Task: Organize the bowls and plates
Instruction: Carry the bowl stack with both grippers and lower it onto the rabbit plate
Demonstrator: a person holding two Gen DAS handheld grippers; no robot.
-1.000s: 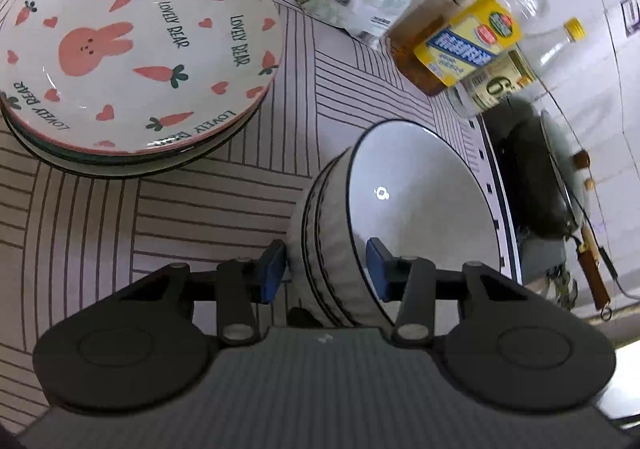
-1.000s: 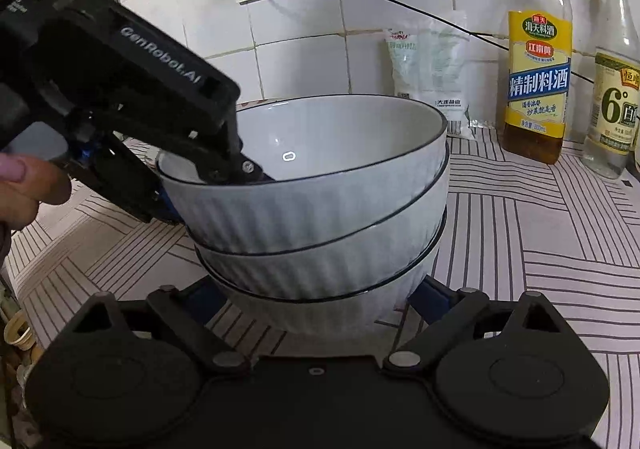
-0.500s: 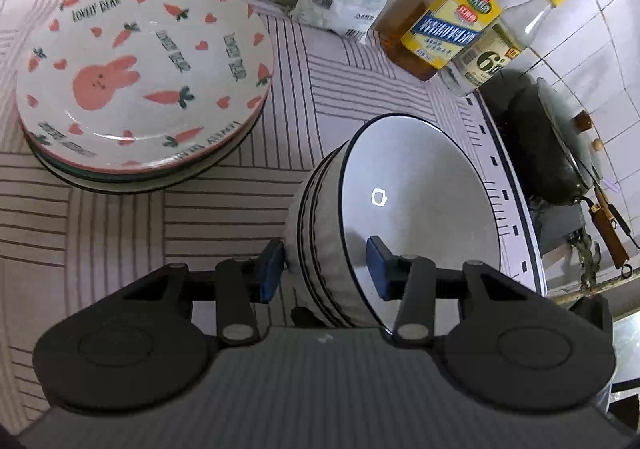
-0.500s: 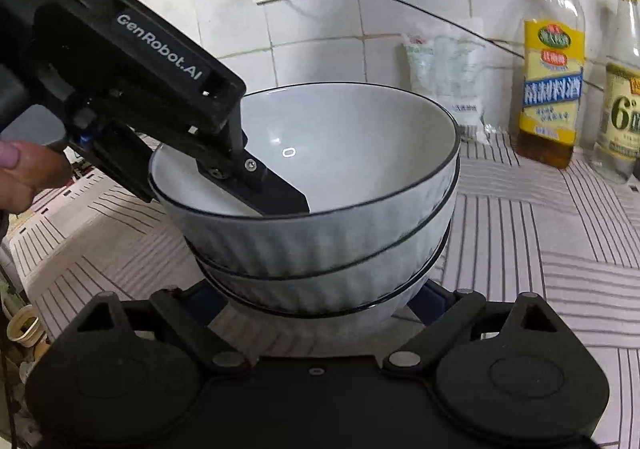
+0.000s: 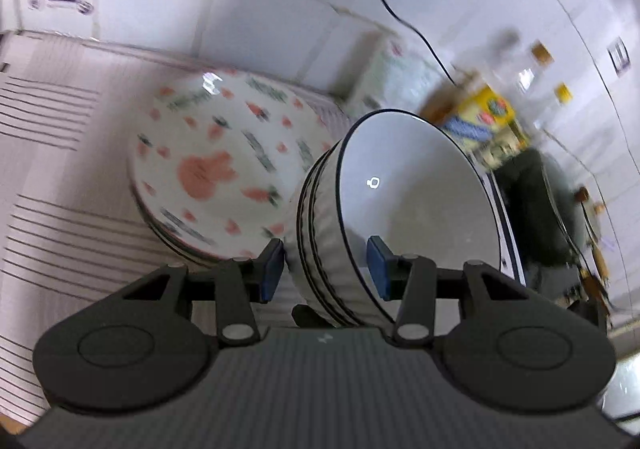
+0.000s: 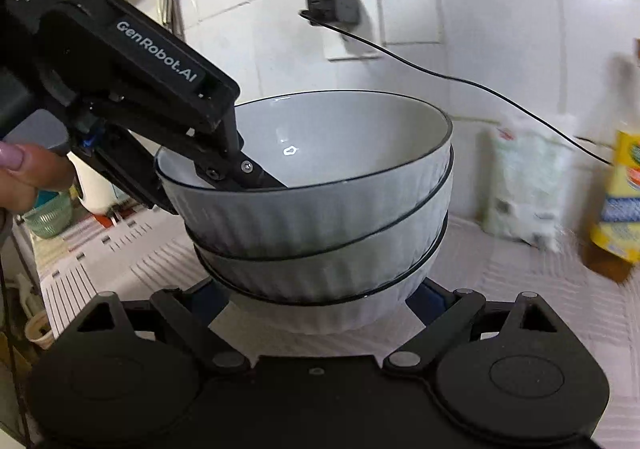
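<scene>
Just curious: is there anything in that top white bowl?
Empty. The right wrist view shows the top bowl's bare white inside, with only the left tool's finger over its rim.

Plate stack [image 5: 224, 169] crowds the left; bottles [image 5: 480, 121] block the right.

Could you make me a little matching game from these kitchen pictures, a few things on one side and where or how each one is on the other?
Things:
1. stack of white ribbed bowls
2. rabbit and carrot plates
3. yellow-label bottle
4. black plug

Places or states:
A. in the wall socket
B. stacked on the striped counter, beside the bowls
C. gripped by both grippers
D. standing at the tiled wall, beside a white bag

Pairs: 1-C, 2-B, 3-D, 4-A
</scene>
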